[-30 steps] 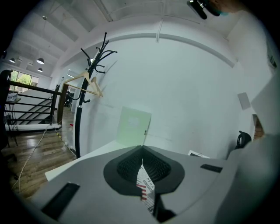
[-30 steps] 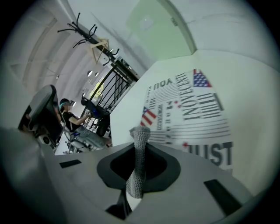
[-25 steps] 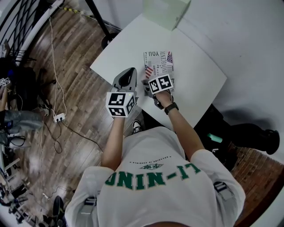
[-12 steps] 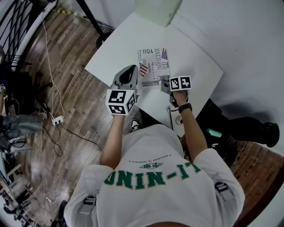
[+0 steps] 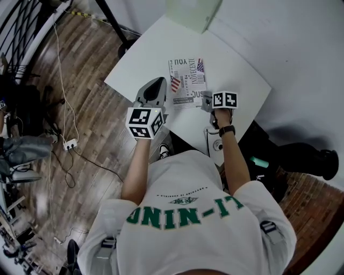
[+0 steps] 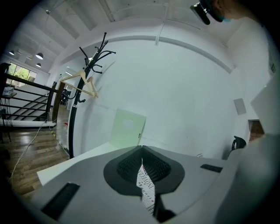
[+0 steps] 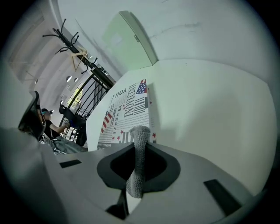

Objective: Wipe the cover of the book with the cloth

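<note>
The book (image 5: 187,80), its cover printed with black words, stars and flags, lies flat on the white table (image 5: 236,64). My right gripper (image 5: 207,102) hovers at the book's near right corner, shut on a grey knitted cloth (image 7: 138,170) that sticks out past the jaw tips. In the right gripper view (image 7: 139,148) the book (image 7: 127,109) lies just ahead of the cloth. My left gripper (image 5: 159,81) hangs by the book's left edge with its jaws closed and nothing between them. A strip of the book (image 6: 146,188) shows below the left gripper (image 6: 141,151).
A pale green box (image 5: 192,13) stands at the table's far edge, beyond the book. A coat rack base (image 5: 129,49) and loose cables (image 5: 67,142) are on the wooden floor to the left. The table's near edge lies just below both grippers.
My right gripper, with the cloth, has slid off the book's cover toward its near right corner. The left gripper has stayed beside the book's left edge.
</note>
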